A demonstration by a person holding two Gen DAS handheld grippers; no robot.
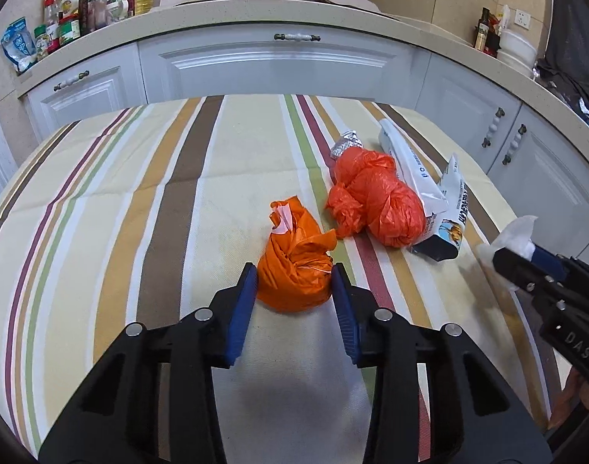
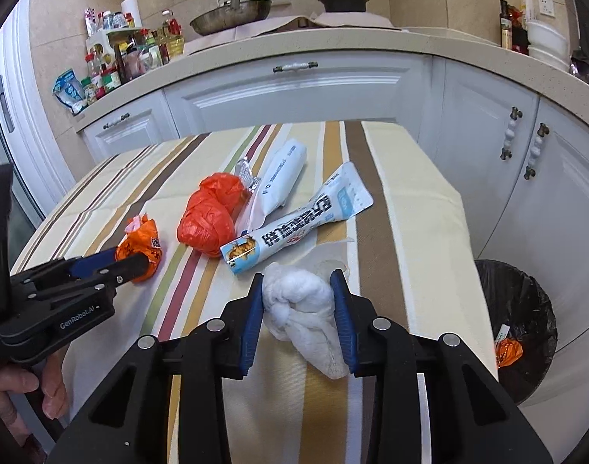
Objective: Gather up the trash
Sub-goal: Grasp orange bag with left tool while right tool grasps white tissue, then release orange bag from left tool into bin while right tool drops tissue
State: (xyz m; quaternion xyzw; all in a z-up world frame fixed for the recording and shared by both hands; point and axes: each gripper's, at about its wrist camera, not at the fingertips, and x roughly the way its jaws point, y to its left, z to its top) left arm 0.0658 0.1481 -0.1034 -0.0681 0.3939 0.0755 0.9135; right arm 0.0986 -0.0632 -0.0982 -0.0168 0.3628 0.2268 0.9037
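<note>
My left gripper [image 1: 294, 276] is shut on a small orange plastic bag [image 1: 296, 266] on the striped tablecloth; the bag also shows in the right wrist view [image 2: 141, 245]. My right gripper [image 2: 298, 286] is shut on a crumpled white tissue wad [image 2: 302, 309], which also shows in the left wrist view [image 1: 516, 234]. A larger red-orange bag [image 1: 375, 203] [image 2: 213, 214], a white printed wrapper [image 2: 294, 224], a white pouch [image 2: 280, 178] and a foil scrap [image 1: 346, 143] lie on the table beyond both grippers.
A black-lined trash bin [image 2: 526, 332] stands on the floor to the right of the table, with an orange piece inside. White kitchen cabinets [image 1: 279, 65] and a countertop with bottles, a pan and a pot run behind the table [image 1: 101, 178].
</note>
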